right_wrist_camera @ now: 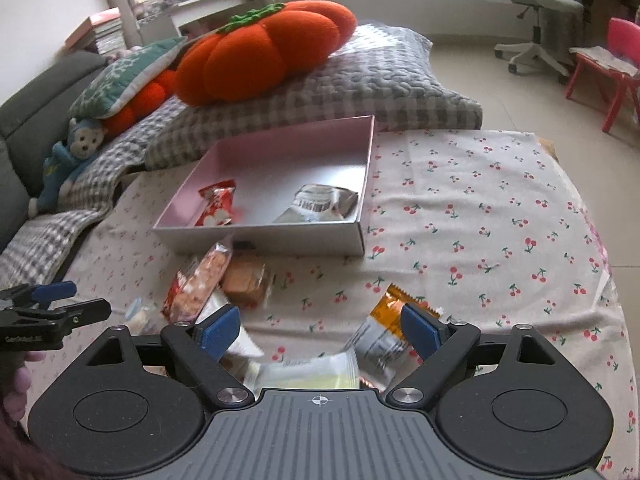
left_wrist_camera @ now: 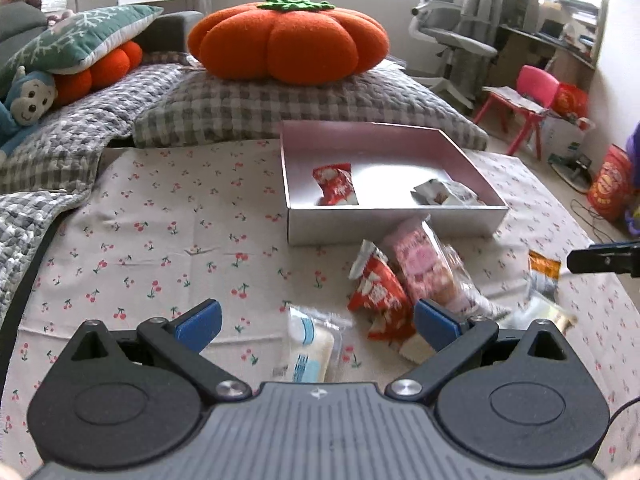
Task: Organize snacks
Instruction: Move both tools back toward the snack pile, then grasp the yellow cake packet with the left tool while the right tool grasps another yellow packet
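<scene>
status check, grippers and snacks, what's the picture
Left gripper open, empty. Right gripper open, nothing gripped. Box holds a red packet and a grey packet; the other snacks lie loose on the cloth. Path to box unobstructed.

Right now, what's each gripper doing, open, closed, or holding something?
Left gripper: jaws open, holding nothing.
Right gripper: jaws open, holding nothing.

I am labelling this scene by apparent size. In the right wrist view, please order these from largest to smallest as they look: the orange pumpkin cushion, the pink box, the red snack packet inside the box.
1. pink box
2. orange pumpkin cushion, nearly as large, but farther away, so this order is unsure
3. red snack packet, clearly smallest
</scene>
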The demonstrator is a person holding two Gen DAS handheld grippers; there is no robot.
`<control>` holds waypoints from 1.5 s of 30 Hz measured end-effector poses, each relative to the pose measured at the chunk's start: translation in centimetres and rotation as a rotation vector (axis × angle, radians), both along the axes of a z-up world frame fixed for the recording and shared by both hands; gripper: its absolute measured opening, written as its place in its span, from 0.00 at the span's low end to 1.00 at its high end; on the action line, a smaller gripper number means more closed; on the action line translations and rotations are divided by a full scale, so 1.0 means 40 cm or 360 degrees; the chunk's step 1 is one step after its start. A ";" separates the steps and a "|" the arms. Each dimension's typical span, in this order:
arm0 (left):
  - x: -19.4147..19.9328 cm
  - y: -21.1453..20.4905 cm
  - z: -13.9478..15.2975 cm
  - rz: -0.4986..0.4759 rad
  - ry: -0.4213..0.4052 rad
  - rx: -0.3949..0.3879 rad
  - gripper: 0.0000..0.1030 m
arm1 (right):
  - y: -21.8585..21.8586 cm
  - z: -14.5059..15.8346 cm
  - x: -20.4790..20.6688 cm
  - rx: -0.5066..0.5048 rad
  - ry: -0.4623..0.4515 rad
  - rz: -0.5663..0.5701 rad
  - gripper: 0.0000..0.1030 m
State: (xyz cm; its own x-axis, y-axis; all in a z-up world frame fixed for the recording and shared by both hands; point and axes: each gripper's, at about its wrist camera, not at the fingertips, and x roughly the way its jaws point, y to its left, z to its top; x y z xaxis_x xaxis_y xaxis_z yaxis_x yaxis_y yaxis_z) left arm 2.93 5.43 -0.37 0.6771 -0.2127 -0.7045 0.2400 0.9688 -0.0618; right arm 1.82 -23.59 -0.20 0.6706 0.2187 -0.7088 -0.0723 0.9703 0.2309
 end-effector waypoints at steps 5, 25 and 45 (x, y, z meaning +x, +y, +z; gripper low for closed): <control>-0.040 0.024 -0.016 -0.0058 -0.0043 -0.0022 1.00 | 0.013 -0.019 -0.036 -0.0077 -0.0018 0.0028 0.90; -0.149 0.000 -0.060 -0.0811 -0.0115 0.0003 0.90 | 0.128 -0.127 -0.109 -0.0195 0.0196 0.0334 0.90; -0.161 -0.019 -0.131 -0.0748 0.0227 0.0107 0.74 | 0.125 -0.152 -0.112 -0.0351 0.0221 0.0258 0.97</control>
